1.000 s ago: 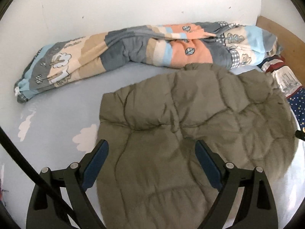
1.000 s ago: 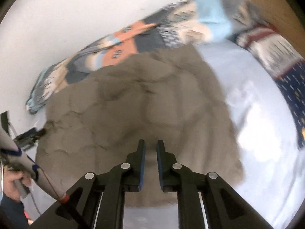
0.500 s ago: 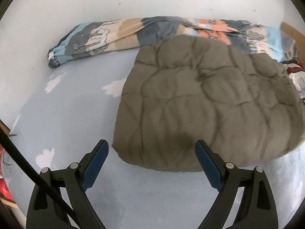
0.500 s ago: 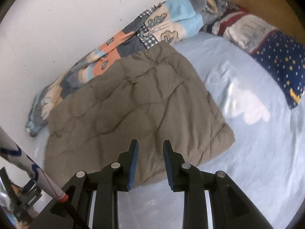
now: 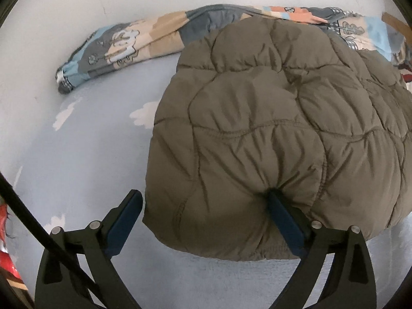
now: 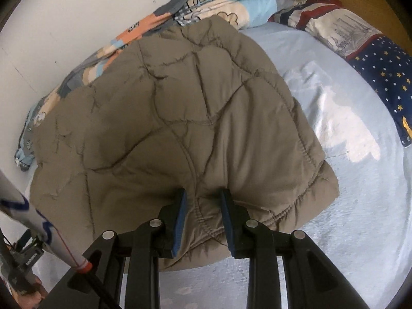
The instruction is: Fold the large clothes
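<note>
An olive-brown quilted jacket [image 5: 270,118] lies folded on the pale blue bed sheet [image 5: 77,159]. My left gripper [image 5: 206,200] is open wide around the jacket's near left corner; its right finger presses into the padding, its left finger is off the fabric beside the edge. In the right wrist view the jacket [image 6: 167,108] fills the middle. My right gripper [image 6: 203,198] is partly open with the jacket's near hem between its two blue pads, both pressed into the fabric.
A rolled patterned duvet [image 5: 134,43] lies along the white wall behind the jacket. Pillows, one navy with stars [image 6: 386,82], lie at the right by a wooden headboard. The sheet [image 6: 347,180] stretches to the right of the jacket.
Both grippers have come down and forward onto the jacket's near edge. The right gripper has opened from nearly shut and now straddles the hem. The left stayed wide open.
</note>
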Demonstrator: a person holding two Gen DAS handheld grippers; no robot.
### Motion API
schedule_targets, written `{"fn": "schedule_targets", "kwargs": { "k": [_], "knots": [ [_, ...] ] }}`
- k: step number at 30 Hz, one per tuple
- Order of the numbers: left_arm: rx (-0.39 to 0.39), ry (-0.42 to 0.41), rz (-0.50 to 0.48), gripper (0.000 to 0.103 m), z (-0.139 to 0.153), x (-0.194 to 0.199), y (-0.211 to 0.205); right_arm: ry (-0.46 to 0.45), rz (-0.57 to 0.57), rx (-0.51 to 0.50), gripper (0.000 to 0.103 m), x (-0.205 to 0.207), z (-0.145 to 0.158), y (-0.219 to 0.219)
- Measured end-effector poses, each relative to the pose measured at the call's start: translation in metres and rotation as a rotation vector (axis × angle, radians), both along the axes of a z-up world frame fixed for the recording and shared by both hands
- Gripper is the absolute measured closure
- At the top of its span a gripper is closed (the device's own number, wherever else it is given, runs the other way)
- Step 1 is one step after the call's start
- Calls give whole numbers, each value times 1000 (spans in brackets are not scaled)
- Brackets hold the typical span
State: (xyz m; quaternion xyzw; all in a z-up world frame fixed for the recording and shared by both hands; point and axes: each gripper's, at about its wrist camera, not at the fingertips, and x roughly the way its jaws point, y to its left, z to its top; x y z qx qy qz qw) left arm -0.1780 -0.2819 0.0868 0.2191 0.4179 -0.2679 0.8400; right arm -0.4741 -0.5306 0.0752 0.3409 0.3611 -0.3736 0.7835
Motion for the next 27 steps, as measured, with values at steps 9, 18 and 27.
{"fn": "schedule_targets", "kwargs": {
  "k": [9,18,27],
  "knots": [
    [12,-6,-3,2,-5,1,-2,21,20,7,75,4,-6,-2],
    [27,-29,-10,2,-4,-3,-4,26,20,10,75,4,-6,-2],
    [37,-44,-15,2,-3,-5,-6,-15,20,-138,75,7,29,10]
  ]
}}
